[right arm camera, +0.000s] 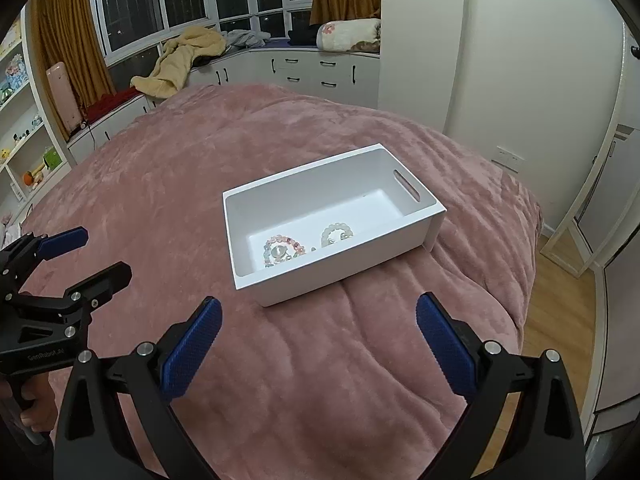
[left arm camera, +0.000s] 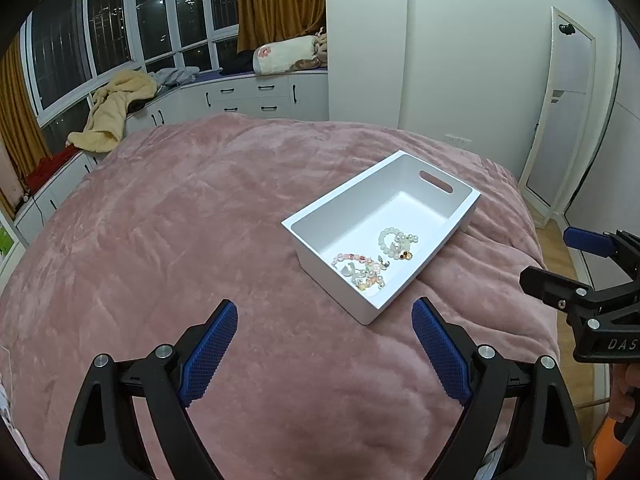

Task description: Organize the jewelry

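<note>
Left wrist: bracelets [left arm camera: 376, 256] (beaded, seemingly) in white box [left arm camera: 320, 216].

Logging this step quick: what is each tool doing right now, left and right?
Left tool: open, holding nothing, above the pink blanket.
Right tool: open, holding nothing, short of the white box.

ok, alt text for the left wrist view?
A white bin on a pink blanket holds beaded bracelets at its near end. The open left gripper hovers empty in the foreground, and the right gripper enters from the right edge.
</note>
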`<state>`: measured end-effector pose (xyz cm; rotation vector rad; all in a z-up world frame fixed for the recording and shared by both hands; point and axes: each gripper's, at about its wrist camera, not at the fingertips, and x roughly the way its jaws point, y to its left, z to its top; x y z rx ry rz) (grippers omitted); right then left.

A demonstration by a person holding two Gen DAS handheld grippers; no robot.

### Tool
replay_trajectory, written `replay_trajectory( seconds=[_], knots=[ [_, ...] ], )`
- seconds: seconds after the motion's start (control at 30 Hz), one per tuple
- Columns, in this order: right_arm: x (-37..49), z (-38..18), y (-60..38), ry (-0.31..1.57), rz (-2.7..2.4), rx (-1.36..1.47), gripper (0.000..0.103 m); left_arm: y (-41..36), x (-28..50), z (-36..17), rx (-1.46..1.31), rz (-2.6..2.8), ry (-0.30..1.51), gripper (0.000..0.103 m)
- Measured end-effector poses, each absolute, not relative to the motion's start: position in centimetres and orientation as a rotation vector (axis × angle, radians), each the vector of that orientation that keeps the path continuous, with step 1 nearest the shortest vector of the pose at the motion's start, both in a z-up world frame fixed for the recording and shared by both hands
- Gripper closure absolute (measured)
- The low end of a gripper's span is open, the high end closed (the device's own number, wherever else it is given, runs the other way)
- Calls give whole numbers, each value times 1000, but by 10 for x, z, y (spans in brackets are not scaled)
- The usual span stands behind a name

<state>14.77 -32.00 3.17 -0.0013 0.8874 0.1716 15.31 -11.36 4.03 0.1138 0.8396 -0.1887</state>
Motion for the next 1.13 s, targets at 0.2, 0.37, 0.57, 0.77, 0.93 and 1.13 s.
replay_trajectory(
  seconds=[0.2,0.37,0.57,0.77,0.93,1.13],
  knots=[
    [148,32,-323,883,165,0,7,-116,152,38,117,-199,841,13],
    [147,33,-326,880,163,2,7,-115,153,36,111,-199,845,13],
    [147,34,-325,880,165,0,7,-116,154,35,116,-193,840,13],
    [146,35,-323,882,166,1,7,-118,154,34,118,-187,836,13],
    [147,36,-321,882,165,5,7,-119,153,35,117,-188,833,13],
    [147,36,-321,885,164,6,7,-118,152,38,111,-195,833,13]
  ],
)
